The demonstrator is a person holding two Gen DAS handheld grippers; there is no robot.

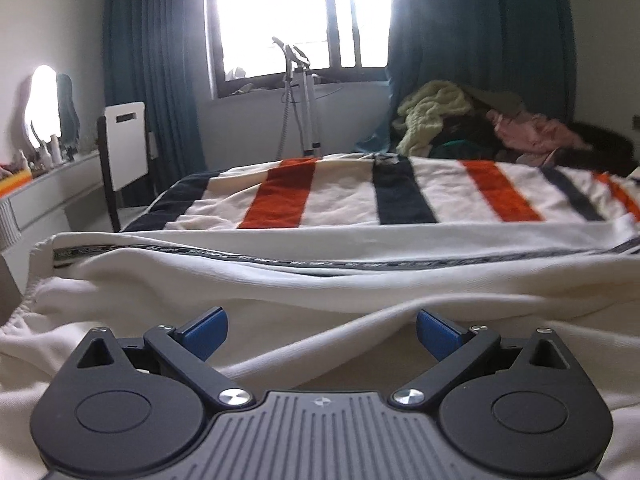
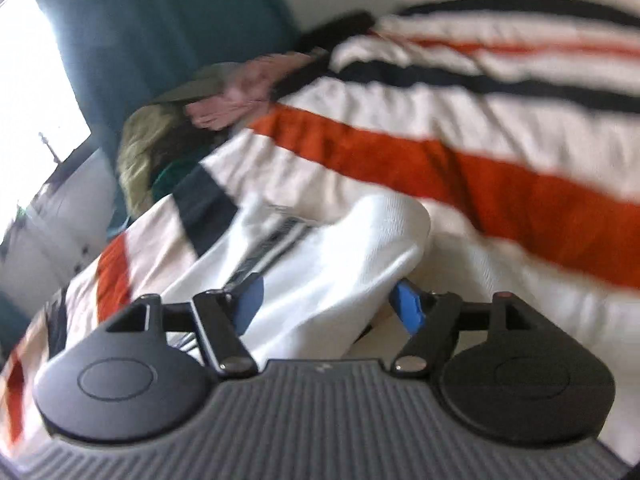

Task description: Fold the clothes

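A white garment (image 1: 280, 280) with a dark printed side stripe lies across the near part of the bed. My left gripper (image 1: 322, 334) is open, its blue pads spread wide over a raised fold of the white cloth. In the right wrist view the same white garment (image 2: 340, 248) lies between the fingers of my right gripper (image 2: 330, 306), which is open with the cloth bunched between its blue pads; the view is tilted and blurred. The cuffed end of the garment lies just ahead of the right gripper.
A bedspread (image 1: 344, 196) with orange, navy and cream stripes covers the bed. A pile of clothes (image 1: 480, 128) sits at the far right corner, also in the right wrist view (image 2: 192, 120). A garment steamer (image 1: 304, 100) stands by the window. A dresser (image 1: 52, 192) lines the left wall.
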